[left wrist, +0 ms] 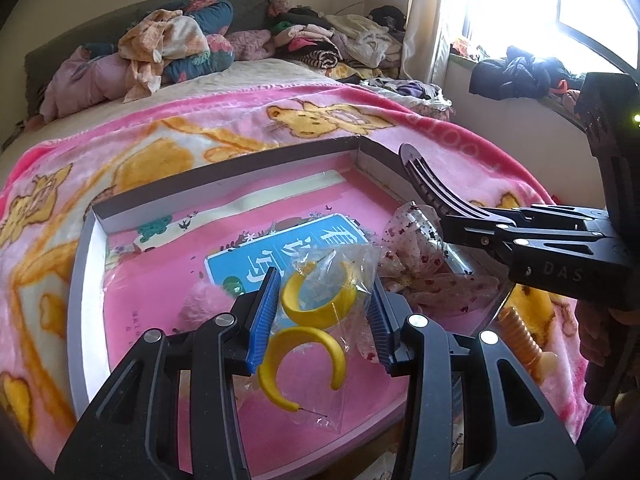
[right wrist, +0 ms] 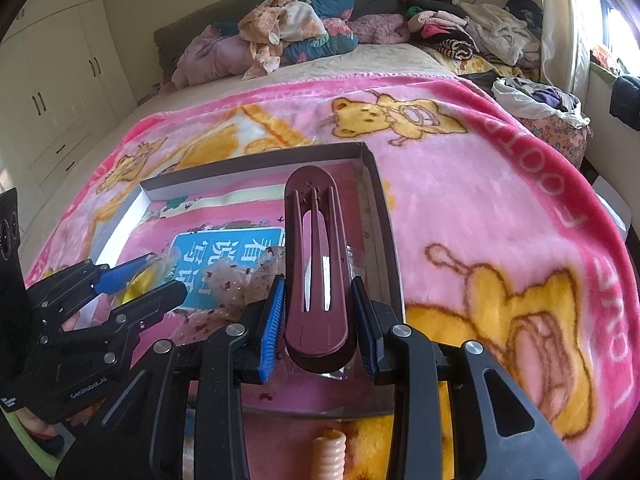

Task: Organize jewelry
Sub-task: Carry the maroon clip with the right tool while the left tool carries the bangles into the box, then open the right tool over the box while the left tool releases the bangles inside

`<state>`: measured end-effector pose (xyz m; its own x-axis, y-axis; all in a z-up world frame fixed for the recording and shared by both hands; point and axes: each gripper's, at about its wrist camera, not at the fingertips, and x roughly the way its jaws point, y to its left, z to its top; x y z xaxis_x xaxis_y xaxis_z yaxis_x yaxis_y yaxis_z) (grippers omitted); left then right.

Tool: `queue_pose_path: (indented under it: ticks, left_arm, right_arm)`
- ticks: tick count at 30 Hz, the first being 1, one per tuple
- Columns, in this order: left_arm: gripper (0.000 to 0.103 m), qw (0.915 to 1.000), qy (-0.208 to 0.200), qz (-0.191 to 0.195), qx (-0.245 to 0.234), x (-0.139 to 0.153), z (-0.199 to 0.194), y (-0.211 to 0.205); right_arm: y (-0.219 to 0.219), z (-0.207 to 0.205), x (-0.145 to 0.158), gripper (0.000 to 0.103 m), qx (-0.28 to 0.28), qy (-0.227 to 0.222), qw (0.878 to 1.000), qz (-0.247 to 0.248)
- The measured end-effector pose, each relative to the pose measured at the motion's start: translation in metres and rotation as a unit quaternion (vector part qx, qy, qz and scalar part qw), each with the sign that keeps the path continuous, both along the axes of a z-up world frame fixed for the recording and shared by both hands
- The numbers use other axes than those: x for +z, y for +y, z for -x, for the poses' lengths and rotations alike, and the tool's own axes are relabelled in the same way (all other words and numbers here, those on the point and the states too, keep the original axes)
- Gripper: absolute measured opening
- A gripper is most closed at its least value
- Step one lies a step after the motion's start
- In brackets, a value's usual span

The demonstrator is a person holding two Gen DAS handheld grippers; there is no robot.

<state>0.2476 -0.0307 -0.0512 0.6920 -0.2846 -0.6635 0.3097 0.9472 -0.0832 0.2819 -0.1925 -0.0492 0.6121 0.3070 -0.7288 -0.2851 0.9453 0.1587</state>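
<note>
My left gripper (left wrist: 322, 320) is shut on a clear plastic bag (left wrist: 320, 344) holding two yellow crescent earrings (left wrist: 316, 300), just above the pink floor of a shallow grey-walled box (left wrist: 224, 178). My right gripper (right wrist: 320, 328) is shut on a dark maroon hair clip (right wrist: 316, 256) wrapped in clear film, over the box's right side. The right gripper and the clip (left wrist: 432, 188) also show in the left wrist view, and the left gripper (right wrist: 132, 280) in the right wrist view. A floral mesh scrunchie in a bag (left wrist: 424, 260) lies in the box between them.
The box lies on a pink bear-print blanket (right wrist: 480, 184) on a bed. A fluffy pink item (left wrist: 204, 300) lies in the box. A peach ribbed object (left wrist: 520, 340) lies on the blanket by the box's near right corner. Heaps of clothes (left wrist: 320, 40) fill the bed's far end.
</note>
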Motion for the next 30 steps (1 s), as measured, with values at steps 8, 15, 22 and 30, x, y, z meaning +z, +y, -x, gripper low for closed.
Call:
queue_pose_path:
  ticks: [8,15,22,30]
  left_arm:
    - [0.034,1.0,0.006,-0.005,0.004,-0.007,-0.004,0.001]
    - [0.035,1.0,0.005,-0.006,0.005,-0.007,-0.005,0.001]
    - [0.056,0.9999,-0.006,-0.007,0.014,-0.003,0.002,0.007]
    - [0.074,0.9995,-0.024,-0.004,0.021,0.011,0.017,0.009]
  right_arm:
    - [-0.002,-0.001,-0.003,0.037,0.002,0.001,1.0,-0.006]
    - [-0.01,0.008,0.005,0.046,-0.008,-0.01,1.0,-0.02]
    - [-0.016,0.025,0.019,0.059,-0.015,-0.034,0.999,-0.02]
    - [-0.021,0.048,0.031,0.073,-0.021,-0.057,0.998,-0.019]
